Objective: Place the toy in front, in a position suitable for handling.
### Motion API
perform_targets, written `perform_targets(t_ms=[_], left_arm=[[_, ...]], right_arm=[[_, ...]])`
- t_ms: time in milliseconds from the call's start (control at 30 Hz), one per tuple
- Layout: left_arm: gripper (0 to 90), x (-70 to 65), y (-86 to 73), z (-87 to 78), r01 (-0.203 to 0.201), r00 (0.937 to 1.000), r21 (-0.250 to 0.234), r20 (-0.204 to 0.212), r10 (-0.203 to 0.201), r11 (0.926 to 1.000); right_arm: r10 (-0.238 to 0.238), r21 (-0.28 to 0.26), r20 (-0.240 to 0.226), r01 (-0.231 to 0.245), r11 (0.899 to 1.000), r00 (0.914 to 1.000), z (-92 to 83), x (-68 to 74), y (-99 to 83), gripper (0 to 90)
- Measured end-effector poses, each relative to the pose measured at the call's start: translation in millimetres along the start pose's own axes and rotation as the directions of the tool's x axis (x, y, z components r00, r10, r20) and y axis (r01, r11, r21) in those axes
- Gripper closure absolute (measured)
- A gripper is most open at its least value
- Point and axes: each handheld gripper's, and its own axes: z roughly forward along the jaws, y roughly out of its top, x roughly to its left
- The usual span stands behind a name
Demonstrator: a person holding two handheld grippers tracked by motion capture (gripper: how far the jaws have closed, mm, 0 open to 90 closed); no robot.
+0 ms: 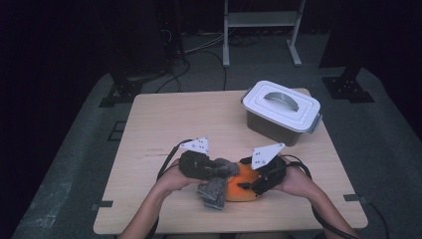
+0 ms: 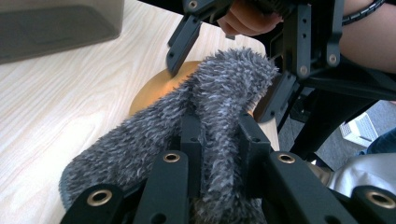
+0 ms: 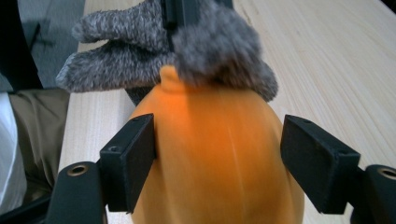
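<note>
Heads up: your left gripper (image 1: 215, 171) is clamped on the fuzzy grey cloth (image 2: 205, 121), while your right gripper (image 3: 219, 161) straddles the orange gourd (image 3: 217, 154), jaws released, so it could roll off.

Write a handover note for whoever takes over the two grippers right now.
Left gripper: shut on the fuzzy grey knitted cloth, held against the top of the smooth orange gourd-shaped object.
Right gripper: jaws open either side of the orange object, right pad clearly apart from it; left pad close, contact unclear.
Both lie at the near edge of the light wooden table. The grey lidded plastic box stands closed at the far right.
Done: cloth brought onto the object. Left: probably wiping it; not certain.
</note>
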Motion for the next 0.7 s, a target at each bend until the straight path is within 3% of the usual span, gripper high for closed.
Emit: perform_targets(t_ms=[100,167,200,233,400,700], left_arm=[[76.0,0.1,0.6,2.5,-0.004,1.0,0.01,0.002,0.004,0.9999],[76.0,1.0,-1.4,3.1,0.0,1.0,0.011,0.0,0.0,0.9999],[76.0,2.1,-3.9,1.9,0.009,1.0,0.001,0.002,-0.009,1.0],[76.0,2.1,-3.9,1.9,0.009,1.0,0.001,0.002,-0.009,1.0],[76.0,3.5,-5.2,-1.0,0.022,0.9997,-0.015,0.005,-0.022,0.9996],[76.0,5.1,1.5,-21.7,0.009,0.9994,-0.015,-0.032,-0.009,0.9998]], right_arm=[[-0.005,0.023,-0.009,0.005,1.0,1.0,4.0,0.3,1.9,26.0],[0.01,0.037,-0.017,-0.009,0.999,0.9998,6.7,-0.3,0.1,32.8],[0.023,0.028,-0.027,-0.023,0.999,0.9994,7.5,-1.6,-4.1,41.5],[0.023,0.028,-0.027,-0.023,0.999,0.9994,7.5,-1.6,-4.1,41.5],[0.005,-0.017,-0.009,-0.005,1.0,0.9999,7.3,0.3,-8.7,58.0],[0.036,-0.1,-0.019,-0.038,0.994,0.9992,11.4,-5.2,-0.5,61.6]])
